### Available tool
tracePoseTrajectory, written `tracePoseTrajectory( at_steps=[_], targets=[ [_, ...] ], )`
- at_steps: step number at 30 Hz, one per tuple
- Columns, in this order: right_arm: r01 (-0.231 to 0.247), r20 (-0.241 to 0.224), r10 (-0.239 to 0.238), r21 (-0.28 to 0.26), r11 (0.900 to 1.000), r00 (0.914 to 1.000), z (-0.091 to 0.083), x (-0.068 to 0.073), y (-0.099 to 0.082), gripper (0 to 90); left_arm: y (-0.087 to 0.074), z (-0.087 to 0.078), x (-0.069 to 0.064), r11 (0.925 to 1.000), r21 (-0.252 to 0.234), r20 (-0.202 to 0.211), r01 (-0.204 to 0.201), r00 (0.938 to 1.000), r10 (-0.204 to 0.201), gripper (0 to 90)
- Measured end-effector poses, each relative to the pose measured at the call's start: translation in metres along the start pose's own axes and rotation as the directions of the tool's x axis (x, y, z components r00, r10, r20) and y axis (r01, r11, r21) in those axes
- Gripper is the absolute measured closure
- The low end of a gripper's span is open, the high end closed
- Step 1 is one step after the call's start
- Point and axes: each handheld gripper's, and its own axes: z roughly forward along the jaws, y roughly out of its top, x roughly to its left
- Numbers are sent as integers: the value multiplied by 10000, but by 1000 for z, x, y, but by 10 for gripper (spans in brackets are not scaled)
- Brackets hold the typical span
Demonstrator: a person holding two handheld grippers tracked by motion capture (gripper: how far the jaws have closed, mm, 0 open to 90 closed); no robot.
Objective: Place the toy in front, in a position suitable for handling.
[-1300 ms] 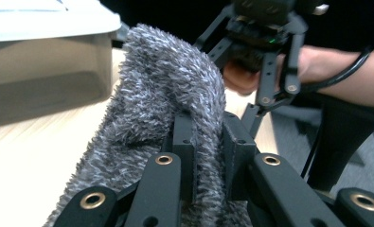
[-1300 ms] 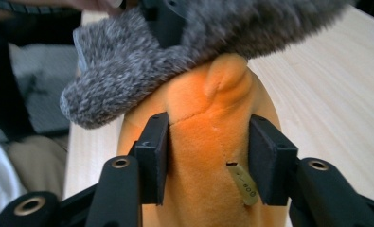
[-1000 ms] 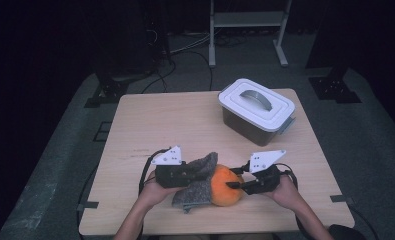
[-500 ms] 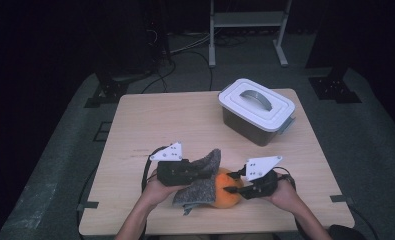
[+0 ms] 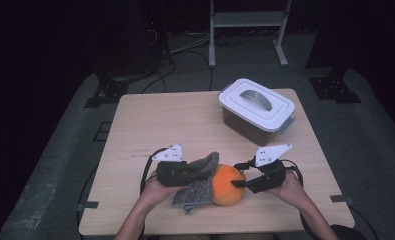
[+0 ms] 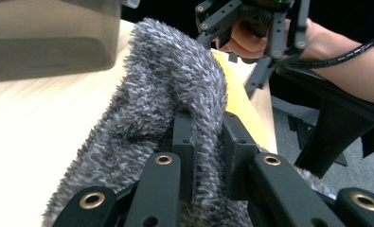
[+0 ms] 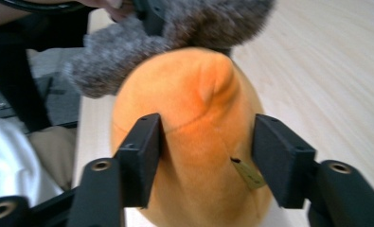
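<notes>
My left gripper (image 5: 197, 175) clamps the grey fur (image 6: 175, 85) at the table's (image 5: 185, 125) front edge; my right gripper (image 5: 237, 181), jaws just opening, straddles the orange plush (image 7: 194, 142). With that side loose, a left tug could drag the plush off the table.

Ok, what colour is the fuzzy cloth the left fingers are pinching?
Mottled grey fuzzy cloth, clearest in the left gripper view.

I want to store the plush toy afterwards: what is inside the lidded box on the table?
The box has its white lid on, hiding the inside from above; its dark walls show no contents.
</notes>
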Motion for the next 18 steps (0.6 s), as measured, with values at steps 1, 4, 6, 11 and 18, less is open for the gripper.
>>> tracePoseTrajectory(
  at_steps=[1, 4, 6, 11, 18],
  targets=[
    [15, -81, -15, 42, 10000, 10000, 1, 2, 1, 404, 0, 1, 0, 10000, -32, 70, 28, 10000, -28, 786],
    [196, -110, -196, 17, 9998, 9997, 4, 4, -1, 482, 2, 2, -2, 10000, -21, 151, 21, 9999, -20, 787],
    [539, -94, -541, -125, 9985, 9985, 7, 6, -3, 548, 4, 2, -3, 9999, -110, 247, 85, 9997, -82, 787],
    [1182, -395, -1186, -112, 9929, 9922, 18, 18, 2, 557, 11, 6, -10, 9996, -169, 503, -208, 9985, 217, 786],
    [1797, -188, -1794, 149, 9836, 9836, 24, 26, 7, 579, 12, 5, -12, 9991, -34, 318, -414, 9986, 415, 787]
  ],
)
